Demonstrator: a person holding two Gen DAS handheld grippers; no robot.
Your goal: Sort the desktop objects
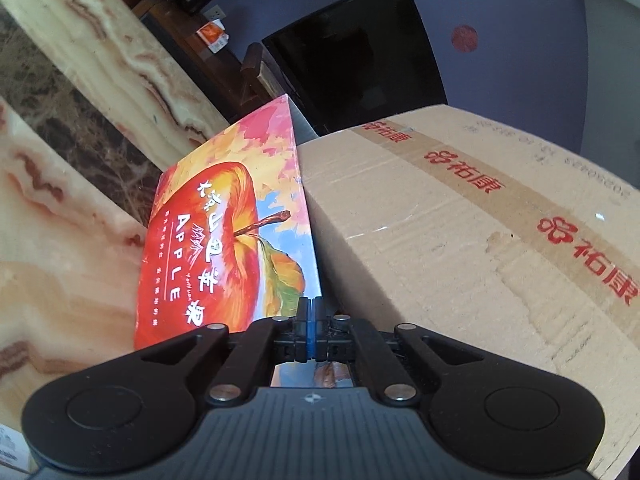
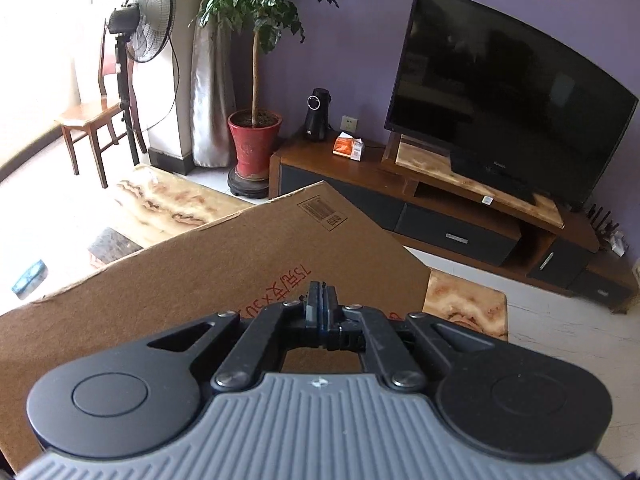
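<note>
While the left gripper [image 1: 311,308] hovers with jaws clenched, empty, an apple box [image 1: 228,236] leans against a cardboard carton [image 1: 460,248] on the tabletop [image 1: 60,264]. From the right wrist, the right gripper [image 2: 321,296], jaws clenched empty, hovers over the carton [image 2: 192,280].

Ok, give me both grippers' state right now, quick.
Left gripper: shut, holding nothing, in front of the apple box and cardboard box.
Right gripper: shut, holding nothing, above the cardboard box.

Dark television [image 2: 500,92], potted plant [image 2: 254,80], standing fan [image 2: 146,20], wooden chair [image 2: 94,120].
</note>
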